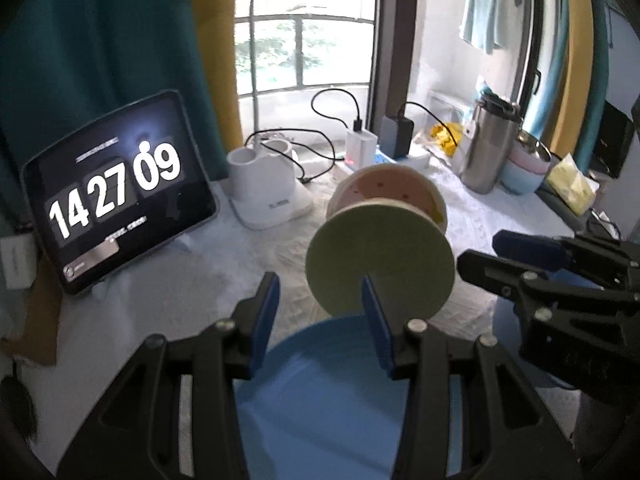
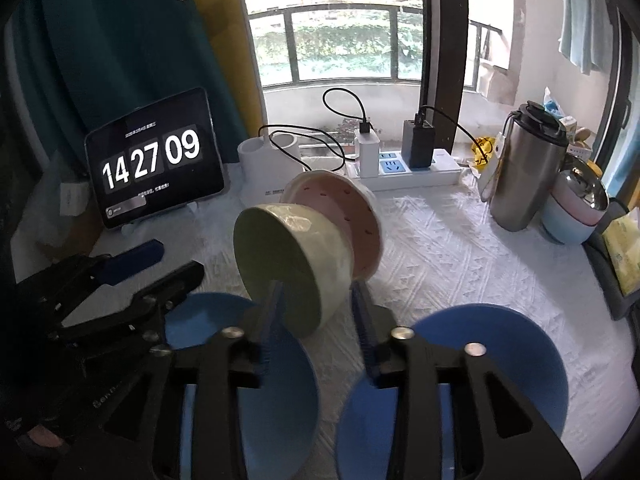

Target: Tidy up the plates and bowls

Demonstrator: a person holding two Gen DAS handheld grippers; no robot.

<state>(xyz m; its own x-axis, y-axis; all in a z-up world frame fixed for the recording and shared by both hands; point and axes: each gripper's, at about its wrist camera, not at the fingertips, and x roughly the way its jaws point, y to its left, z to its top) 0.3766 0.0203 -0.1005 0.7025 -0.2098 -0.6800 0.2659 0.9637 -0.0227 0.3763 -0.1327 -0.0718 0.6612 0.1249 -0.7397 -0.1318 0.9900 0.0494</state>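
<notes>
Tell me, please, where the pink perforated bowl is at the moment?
In both wrist views it lies tipped on its side mid-table: the pink bowl sits just behind the green bowl, in front of the white power strip.

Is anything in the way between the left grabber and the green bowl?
Nothing visible is. The green bowl lies tipped on its side just ahead of the left gripper, whose jaws stand open. The blue dish sits below them, and the right gripper is off to the bowl's side.

Glossy green bowl (image 2: 292, 264); textured white tablecloth (image 2: 440, 248).
</notes>
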